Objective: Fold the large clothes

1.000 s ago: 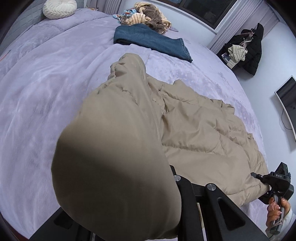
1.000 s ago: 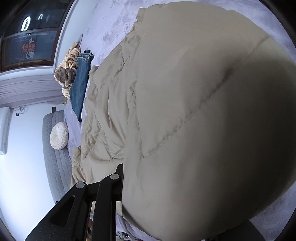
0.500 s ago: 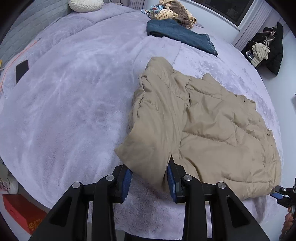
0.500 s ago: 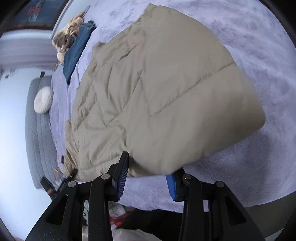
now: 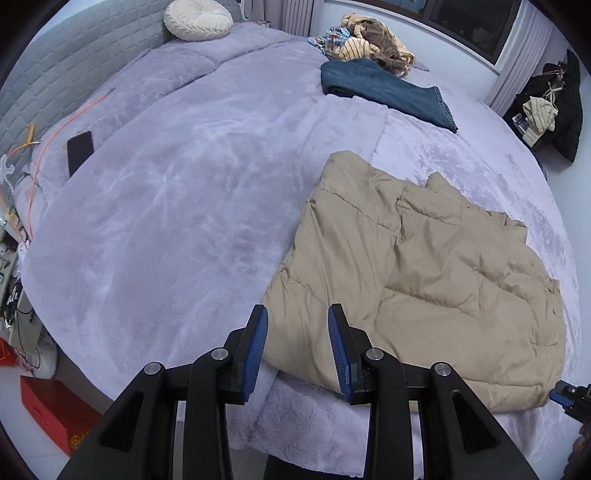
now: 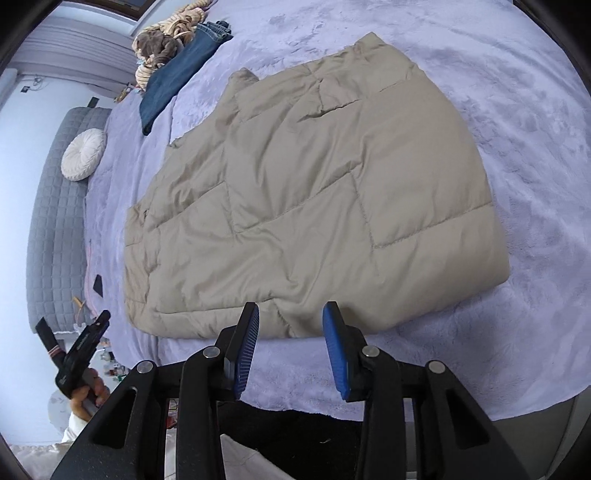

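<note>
Here, tan quilted coat flat on lilac bed — left hand-held gripper, right hand-held gripper, both agape, empty

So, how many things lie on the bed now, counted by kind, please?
Jacket: 1
Jeans: 1
Clothes pile: 1
Cushion: 1
Phone: 1
Total: 5
</note>
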### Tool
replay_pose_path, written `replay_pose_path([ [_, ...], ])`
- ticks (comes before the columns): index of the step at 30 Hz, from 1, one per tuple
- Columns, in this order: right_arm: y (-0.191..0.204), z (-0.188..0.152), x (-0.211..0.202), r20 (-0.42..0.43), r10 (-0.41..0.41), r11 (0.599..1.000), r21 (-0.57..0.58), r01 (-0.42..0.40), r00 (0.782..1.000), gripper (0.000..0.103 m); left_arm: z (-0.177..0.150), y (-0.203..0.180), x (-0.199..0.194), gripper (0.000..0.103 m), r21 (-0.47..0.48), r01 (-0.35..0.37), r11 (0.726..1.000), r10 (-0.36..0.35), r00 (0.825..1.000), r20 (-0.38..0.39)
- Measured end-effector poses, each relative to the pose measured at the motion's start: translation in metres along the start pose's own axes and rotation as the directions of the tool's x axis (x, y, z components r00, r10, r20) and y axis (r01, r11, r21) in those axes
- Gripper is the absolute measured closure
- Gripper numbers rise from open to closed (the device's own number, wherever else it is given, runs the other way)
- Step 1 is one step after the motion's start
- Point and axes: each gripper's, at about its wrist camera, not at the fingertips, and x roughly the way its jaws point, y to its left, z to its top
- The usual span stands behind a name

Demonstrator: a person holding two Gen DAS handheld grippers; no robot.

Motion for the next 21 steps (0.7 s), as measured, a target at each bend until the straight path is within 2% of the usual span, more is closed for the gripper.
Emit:
replay_pose_path([
  [5,0.002,0.006,0.011,-0.022,-0.013,0.999,0.033,0.013,1.000,0.063,-0.005,-0.009,0.038,0.067,0.051,0.003,0.999,0.001,0.996,-0.090],
  [11,0.013,0.004,0.006,-0.023,-0.047,0.999,0.006,0.047,0.999,0.063,-0.017,-0.004,0.082,0.067,0.051,-0.014,0.999,0.025,0.977,-0.213],
  [21,0.016,-0.008,-0.008,-0.005,-0.039,0.999,0.007,0.039,0.999,0.061,-0.020,-0.011,0.042,0.067,0.049,-0.004,0.999,0.012,0.983,-0.182],
])
